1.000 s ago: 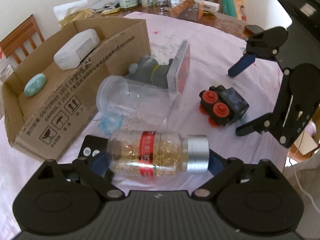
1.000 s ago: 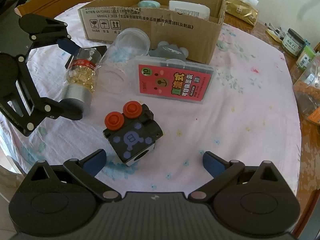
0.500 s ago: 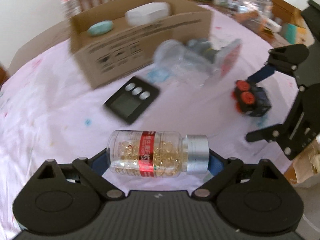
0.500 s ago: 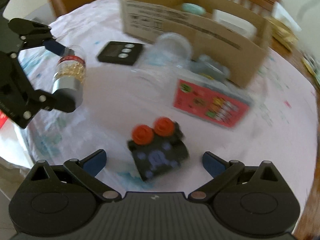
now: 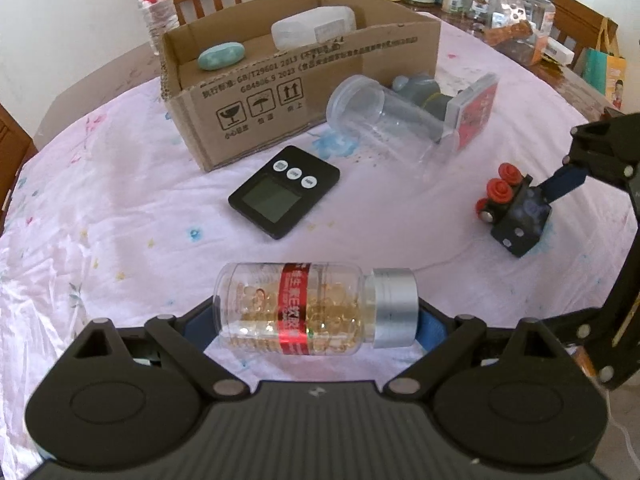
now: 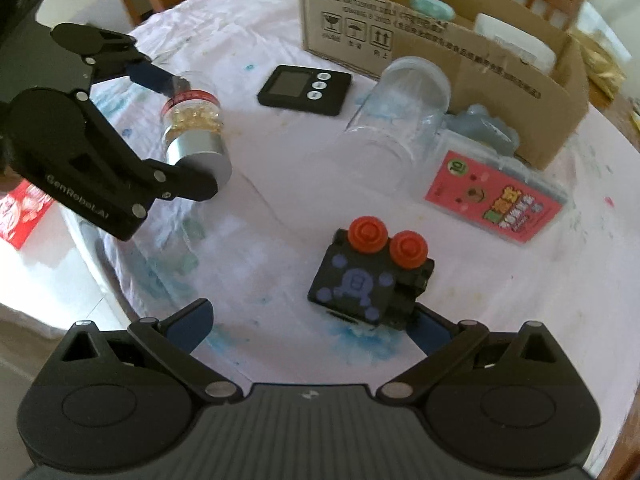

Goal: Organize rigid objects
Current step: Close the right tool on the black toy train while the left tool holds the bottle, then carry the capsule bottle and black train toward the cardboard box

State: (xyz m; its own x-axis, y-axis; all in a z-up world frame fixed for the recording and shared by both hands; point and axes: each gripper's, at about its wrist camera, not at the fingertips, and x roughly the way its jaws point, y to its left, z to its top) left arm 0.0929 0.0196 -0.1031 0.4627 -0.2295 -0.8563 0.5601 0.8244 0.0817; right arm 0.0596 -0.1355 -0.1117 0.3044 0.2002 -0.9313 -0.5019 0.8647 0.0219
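Observation:
My left gripper [image 5: 316, 316] is shut on a clear capsule bottle [image 5: 304, 314] with a red label and silver cap, held sideways above the tablecloth; it also shows in the right wrist view [image 6: 194, 128]. My right gripper [image 6: 310, 320] is open. A black toy block with two red knobs [image 6: 370, 278] sits between its fingers, against the right finger; it also shows in the left wrist view [image 5: 514, 216]. The cardboard box [image 5: 304, 92] holds a teal oval [image 5: 222, 56] and a white container [image 5: 312, 28].
A black timer [image 5: 284, 196], a clear empty jar on its side [image 5: 384, 124], a grey toy [image 5: 424, 90] and a pink card case [image 6: 496, 200] lie on the pink tablecloth near the box. Jars and bags crowd the table's far edge.
My left gripper has lifted and pulled back with the bottle, uncovering the black timer. My right gripper has closed in on the black toy block, its right finger now beside it.

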